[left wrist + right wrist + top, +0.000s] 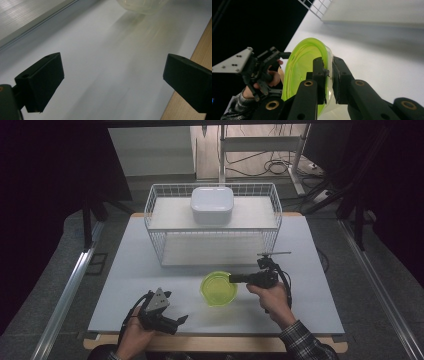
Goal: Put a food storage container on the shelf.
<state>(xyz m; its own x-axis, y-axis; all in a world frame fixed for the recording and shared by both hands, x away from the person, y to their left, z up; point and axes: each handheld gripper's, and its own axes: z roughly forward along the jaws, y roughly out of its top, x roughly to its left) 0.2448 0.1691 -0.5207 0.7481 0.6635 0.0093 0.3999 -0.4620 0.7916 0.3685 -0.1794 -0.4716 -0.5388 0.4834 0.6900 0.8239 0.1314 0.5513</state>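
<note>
A translucent lime-green bowl (218,289) is at the middle front of the white table mat (310,285). My right gripper (235,278) reaches in from the right and is shut on the bowl's right rim. In the right gripper view the two black jaws pinch the bowl's (302,62) wall, one inside and one outside, at the gripper (328,67). I cannot tell whether the bowl rests on the mat or hangs just above it. My left gripper (181,320) is held near the front left edge, open (112,75), with nothing between its jaws. The bowl (140,6) lies farther ahead of it.
A white wire rack (215,227) stands at the back of the mat, with a white lidded box (212,205) on its top shelf. The wooden table edge (200,50) runs close beside the left gripper. Dark floor and metal rails flank the table.
</note>
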